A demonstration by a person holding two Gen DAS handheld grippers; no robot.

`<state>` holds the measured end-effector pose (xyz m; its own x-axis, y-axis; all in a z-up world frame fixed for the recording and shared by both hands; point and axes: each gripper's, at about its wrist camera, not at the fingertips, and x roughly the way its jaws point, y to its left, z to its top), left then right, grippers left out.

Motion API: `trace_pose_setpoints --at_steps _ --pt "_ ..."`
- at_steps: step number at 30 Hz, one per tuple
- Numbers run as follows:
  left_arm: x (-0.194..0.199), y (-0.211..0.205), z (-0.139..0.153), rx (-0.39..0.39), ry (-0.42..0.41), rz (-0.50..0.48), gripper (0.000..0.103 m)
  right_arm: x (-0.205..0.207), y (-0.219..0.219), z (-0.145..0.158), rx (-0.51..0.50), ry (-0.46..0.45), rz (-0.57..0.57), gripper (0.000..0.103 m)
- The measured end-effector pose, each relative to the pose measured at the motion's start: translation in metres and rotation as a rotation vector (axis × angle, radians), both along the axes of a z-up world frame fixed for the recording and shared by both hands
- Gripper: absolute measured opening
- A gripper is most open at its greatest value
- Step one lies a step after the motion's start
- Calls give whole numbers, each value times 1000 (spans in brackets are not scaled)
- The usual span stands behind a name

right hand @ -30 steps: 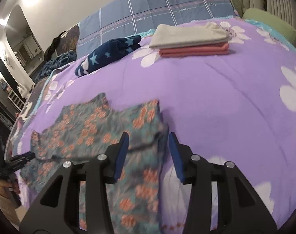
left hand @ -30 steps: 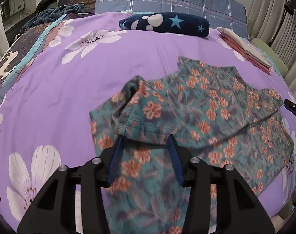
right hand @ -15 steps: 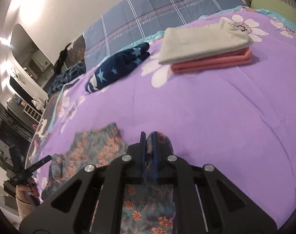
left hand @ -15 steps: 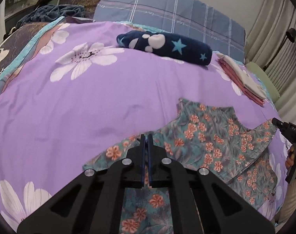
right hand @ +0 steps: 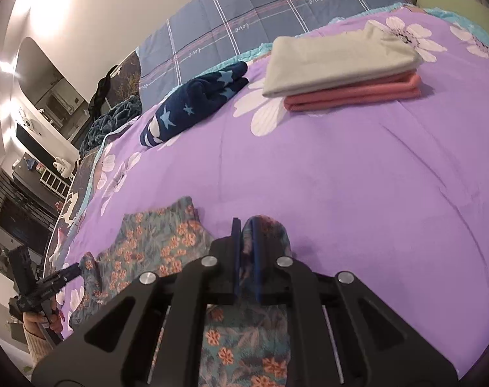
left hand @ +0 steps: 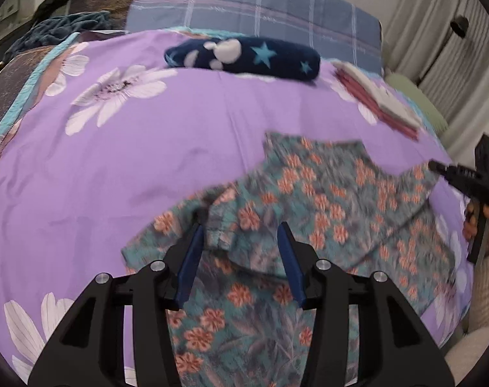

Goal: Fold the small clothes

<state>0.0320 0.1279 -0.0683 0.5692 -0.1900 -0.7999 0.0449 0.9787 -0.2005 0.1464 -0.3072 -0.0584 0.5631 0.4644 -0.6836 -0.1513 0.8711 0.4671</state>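
A teal garment with orange flowers [left hand: 325, 193] lies spread on the purple bedsheet [left hand: 147, 148]. My left gripper [left hand: 239, 225] hangs just over its left side. Its jaws are opening, and a raised fold of the cloth sits loosely between the blue pads [left hand: 189, 258] without being pinched. My right gripper [right hand: 244, 221] is shut on the garment's right edge [right hand: 270, 229], a bunched bit of cloth pressed between its pads. In the left wrist view the right gripper [left hand: 438, 167] shows at the garment's far right corner. The left gripper [right hand: 73, 269] appears at the lower left of the right wrist view.
A rolled navy blanket with stars [left hand: 244, 54] lies at the back of the bed. A folded stack, grey over pink [right hand: 341, 71], sits at the back right. A plaid pillow [left hand: 260, 9] lines the headboard. A person's hand [left hand: 483, 222] grips the right tool.
My left gripper was shut on the fabric half a second ago and has now opened, leaving the fold loose. My right gripper closed on the garment's edge and stays shut.
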Motion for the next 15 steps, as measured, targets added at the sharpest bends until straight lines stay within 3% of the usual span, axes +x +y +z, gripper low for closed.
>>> trace_pose_setpoints --at_steps 1,2,4,7,11,15 --pt "1 0 -3 2 8 -4 24 -2 -1 -2 -1 2 -2 8" --pt "3 0 -6 -11 24 -3 14 -3 -2 -3 0 6 -3 8" --pt "8 3 -9 -30 33 13 6 -5 -3 -6 6 16 -5 8" --pt "14 10 -1 -64 2 40 5 -4 -3 -3 13 11 -8 8" --pt "33 28 30 -116 -108 88 5 7 -7 7 38 -7 -38 7" --pt "66 61 40 -145 -167 238 7 36 -18 14 82 -33 -122 13"
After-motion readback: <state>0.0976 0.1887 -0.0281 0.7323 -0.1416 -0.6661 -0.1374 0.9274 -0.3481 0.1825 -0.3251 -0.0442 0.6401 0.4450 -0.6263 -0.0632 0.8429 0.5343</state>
